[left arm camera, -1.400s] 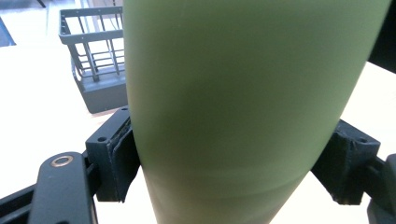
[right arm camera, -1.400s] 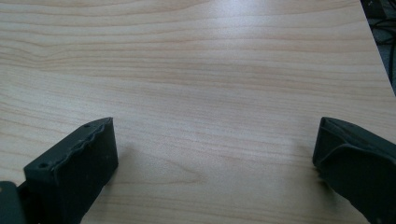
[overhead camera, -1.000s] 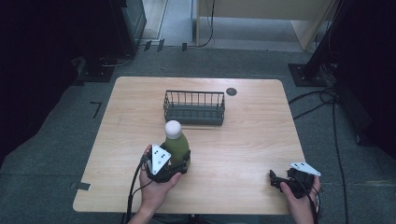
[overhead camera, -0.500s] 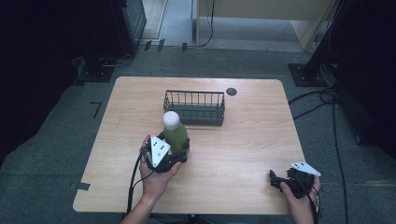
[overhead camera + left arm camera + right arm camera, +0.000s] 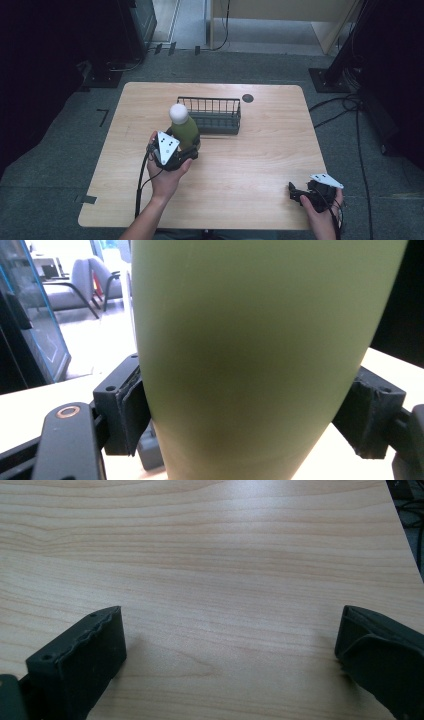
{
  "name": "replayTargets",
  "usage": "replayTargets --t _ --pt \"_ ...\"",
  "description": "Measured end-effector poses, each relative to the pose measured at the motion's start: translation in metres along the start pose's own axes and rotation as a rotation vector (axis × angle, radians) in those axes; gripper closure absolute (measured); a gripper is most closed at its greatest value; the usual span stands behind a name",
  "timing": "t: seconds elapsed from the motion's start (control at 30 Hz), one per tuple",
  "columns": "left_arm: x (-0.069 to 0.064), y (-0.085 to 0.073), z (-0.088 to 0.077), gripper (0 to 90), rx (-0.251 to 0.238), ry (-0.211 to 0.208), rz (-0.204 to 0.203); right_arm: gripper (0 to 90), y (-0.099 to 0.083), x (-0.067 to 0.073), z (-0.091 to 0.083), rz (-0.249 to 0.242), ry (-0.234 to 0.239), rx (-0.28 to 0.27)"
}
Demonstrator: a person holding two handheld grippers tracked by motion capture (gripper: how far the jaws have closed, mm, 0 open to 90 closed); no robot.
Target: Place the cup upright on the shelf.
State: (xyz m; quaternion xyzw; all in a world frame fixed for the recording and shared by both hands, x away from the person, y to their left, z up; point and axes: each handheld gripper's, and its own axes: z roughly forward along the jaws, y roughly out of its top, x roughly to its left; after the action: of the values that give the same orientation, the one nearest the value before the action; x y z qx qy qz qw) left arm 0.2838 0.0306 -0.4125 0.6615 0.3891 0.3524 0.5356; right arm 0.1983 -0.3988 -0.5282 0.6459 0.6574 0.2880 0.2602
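High view: we look forward and down from above the near edge onto the whole bench (image 5: 260, 165).
Left gripper view: very close, level along the jaws, toward the room beyond.
Right gripper view: close, tilted down.
Shared: the bench's wooden top.

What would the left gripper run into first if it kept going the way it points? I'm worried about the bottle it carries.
Probably the wire basket. The left gripper, shut on the green bottle, points toward it, so the bottle would likely touch first; depth is hard to judge.
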Motion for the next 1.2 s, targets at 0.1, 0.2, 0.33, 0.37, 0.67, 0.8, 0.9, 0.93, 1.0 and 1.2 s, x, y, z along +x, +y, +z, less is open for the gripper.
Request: replayTargets --t 0.1,0.2,0.33,0.37,0.67,0.8,0.9,0.93,1.0,1.2 --pt "0.003 0.005 0.004 21.2 -0.005 0.006 -0.001 0.0 0.000 0.000 0.000 0.001 0.000 0.000" --pt "0.006 0.009 0.009 21.1 -0.005 0.013 -0.005 0.0 0.000 0.000 0.000 0.000 0.000 0.000" --pt "0.011 0.013 0.016 21.2 -0.003 0.022 -0.008 0.0 0.000 0.000 0.000 0.000 0.000 -0.001" --pt "0.013 0.015 0.020 21.2 -0.007 0.028 -0.012 0.0 0.000 0.000 0.000 0.000 0.000 -0.001" --pt "0.020 0.031 0.031 21.2 -0.020 0.036 -0.014 0.0 0.000 0.000 0.000 -0.001 0.000 -0.001" --pt "0.021 0.043 0.040 21.2 -0.033 0.045 -0.008 0.0 0.000 0.000 0.000 0.000 0.000 -0.001" --pt "0.021 0.051 0.043 21.2 -0.041 0.044 -0.004 0.0 0.000 0.000 0.000 0.000 0.001 -0.001" --pt "0.021 0.051 0.043 21.2 -0.041 0.044 -0.004 0.0 0.000 0.000 0.000 0.000 0.001 -0.001" --pt "0.021 0.055 0.046 21.2 -0.045 0.043 0.001 0.0 0.000 0.000 0.000 0.001 0.001 -0.002" --pt "0.023 0.065 0.055 21.2 -0.047 0.053 0.004 0.0 0.000 0.000 0.000 0.001 0.002 -0.001"
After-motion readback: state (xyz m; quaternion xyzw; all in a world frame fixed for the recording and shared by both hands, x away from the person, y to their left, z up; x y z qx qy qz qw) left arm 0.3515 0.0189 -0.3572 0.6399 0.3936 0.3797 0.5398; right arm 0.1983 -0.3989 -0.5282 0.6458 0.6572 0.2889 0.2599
